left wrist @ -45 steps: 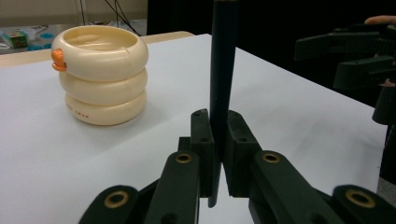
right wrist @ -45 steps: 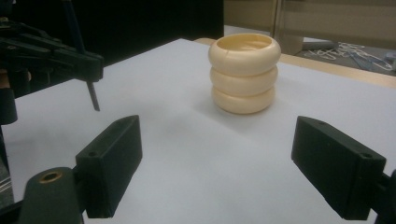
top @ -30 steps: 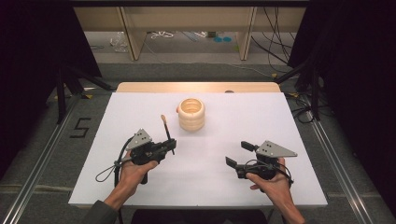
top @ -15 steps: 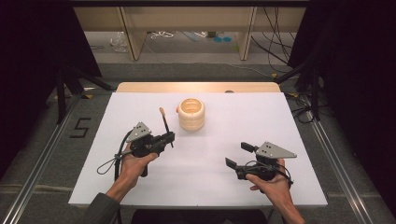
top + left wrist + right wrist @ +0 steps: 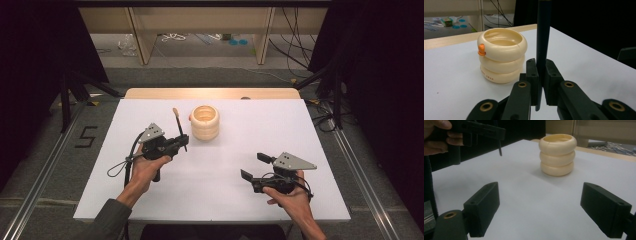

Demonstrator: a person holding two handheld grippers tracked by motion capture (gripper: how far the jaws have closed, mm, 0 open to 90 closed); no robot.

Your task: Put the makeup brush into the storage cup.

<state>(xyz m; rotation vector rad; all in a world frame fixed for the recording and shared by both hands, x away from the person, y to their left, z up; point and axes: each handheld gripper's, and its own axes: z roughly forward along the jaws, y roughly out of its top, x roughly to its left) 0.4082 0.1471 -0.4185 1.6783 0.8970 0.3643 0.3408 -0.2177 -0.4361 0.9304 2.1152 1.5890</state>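
Note:
A cream pot (image 5: 205,122) made of three stacked rings stands at the table's far middle; it carries a small orange tab (image 5: 481,49). My left gripper (image 5: 182,140) is shut on a dark stick (image 5: 180,131) with a tan top end, held nearly upright just left of the pot. In the left gripper view the stick (image 5: 543,37) rises between the closed jaws, with the pot (image 5: 502,55) behind and to the left. My right gripper (image 5: 252,167) rests open near the front right, nothing between its pads (image 5: 482,207), facing the pot (image 5: 557,155).
The white table top (image 5: 225,200) lies on a wooden board whose far edge (image 5: 210,93) shows beyond it. Black stand legs (image 5: 65,95) flank the table. A cable (image 5: 120,165) trails from the left gripper. Shelving and wires sit far behind.
My left gripper has carried the stick forward and to the right, closer to the pot. The right gripper has stayed where it was, open.

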